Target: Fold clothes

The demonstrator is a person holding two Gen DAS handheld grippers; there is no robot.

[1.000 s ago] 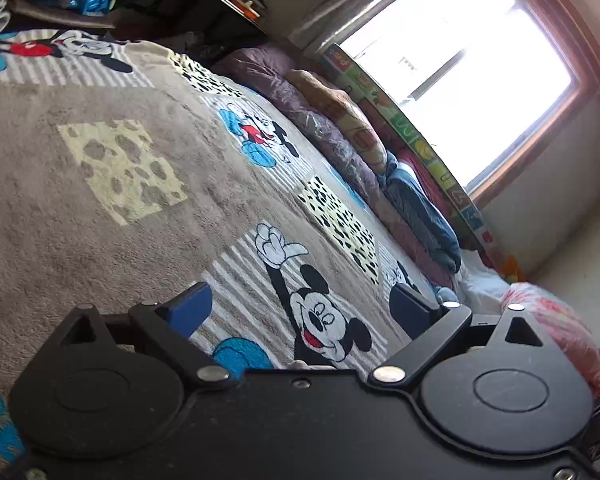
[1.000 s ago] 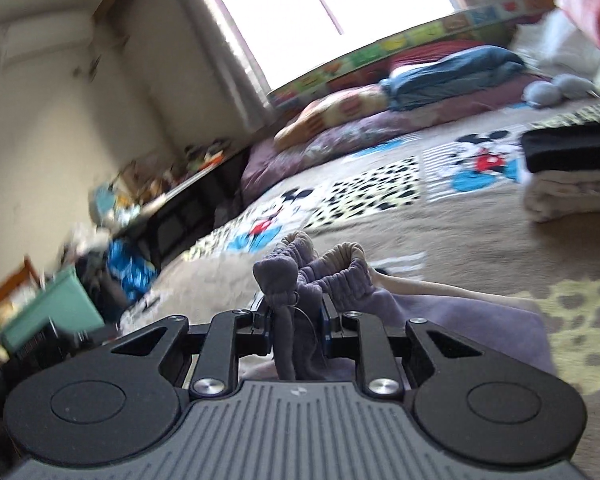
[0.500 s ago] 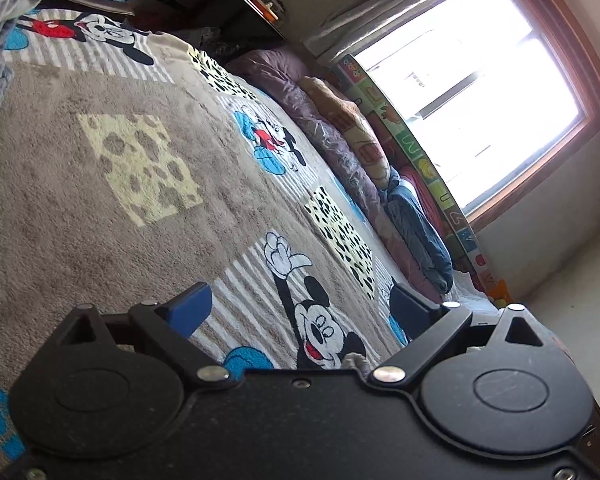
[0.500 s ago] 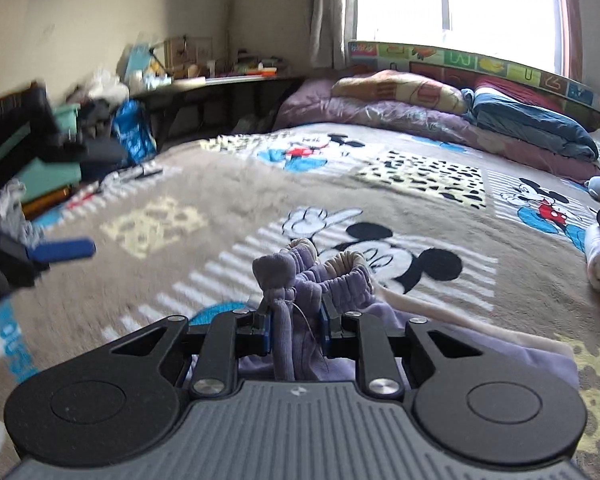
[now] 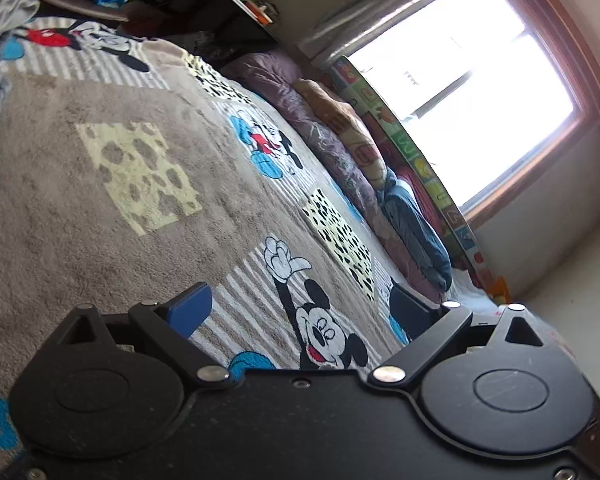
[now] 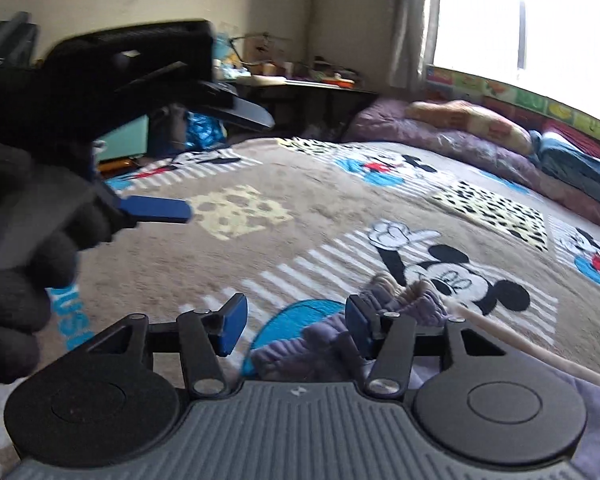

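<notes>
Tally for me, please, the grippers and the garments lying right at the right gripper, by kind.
Grippers: 2, the left gripper and the right gripper, both open.
Purple garments with a gathered waistband: 1, lying on the Mickey Mouse blanket.
Total: 3.

Your right tool (image 6: 294, 330) now stands with its jaws spread wide; a second ago, and half a second ago too, they were pinched on the bunched waistband of the lilac garment (image 6: 332, 344). That cloth has dropped from between the pads and lies slumped on the bed blanket (image 6: 320, 216) against the right pad. Your left tool (image 6: 156, 210), gloved hand behind it, looms much closer on your right tool's left side.
</notes>
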